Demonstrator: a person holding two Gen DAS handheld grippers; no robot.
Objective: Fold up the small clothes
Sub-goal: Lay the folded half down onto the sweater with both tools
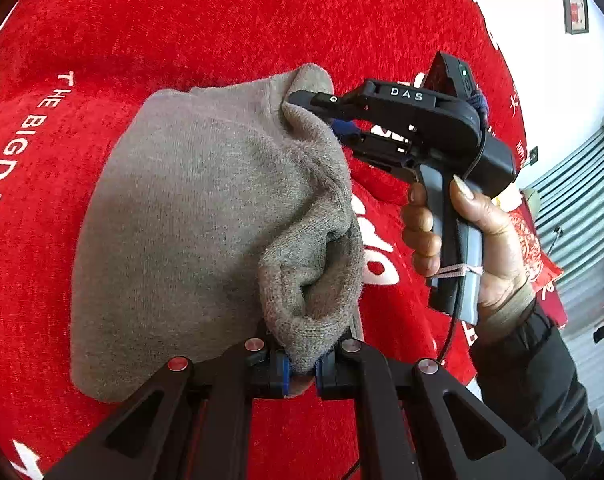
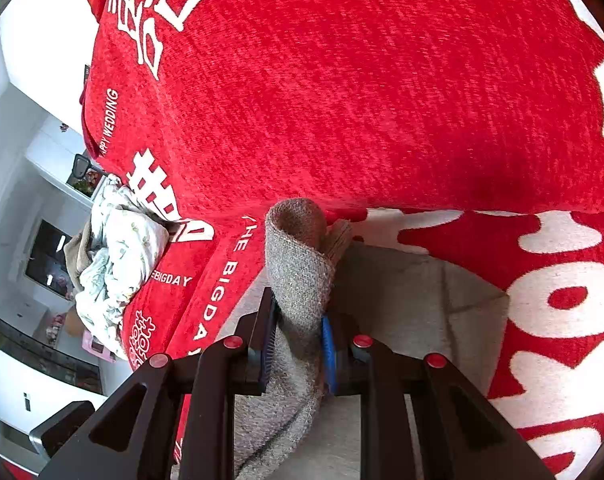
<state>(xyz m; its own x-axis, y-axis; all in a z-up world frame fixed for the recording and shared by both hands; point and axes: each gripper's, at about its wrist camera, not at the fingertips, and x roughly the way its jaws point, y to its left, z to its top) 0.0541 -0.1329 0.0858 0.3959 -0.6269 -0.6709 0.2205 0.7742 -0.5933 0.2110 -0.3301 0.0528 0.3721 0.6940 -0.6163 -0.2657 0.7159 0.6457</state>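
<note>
Lying on a red cover [image 1: 230, 20] printed with white lettering, the grey-brown knit garment [image 1: 190, 216] looks soft, fuzzy and partly doubled over. The left hand-held gripper [image 1: 300, 372] pinches its bunched near edge, and the right hand-held gripper [image 2: 296, 344] clamps a rolled-up corner.

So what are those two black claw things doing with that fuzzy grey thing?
A person is folding a small grey knitted garment on a red blanket with white lettering. The left claw is shut on one bunched edge of it. The right claw, held in the person's hand, is shut on another edge farther along. That side of the garment is lifted and curled; the rest lies flat.
</note>
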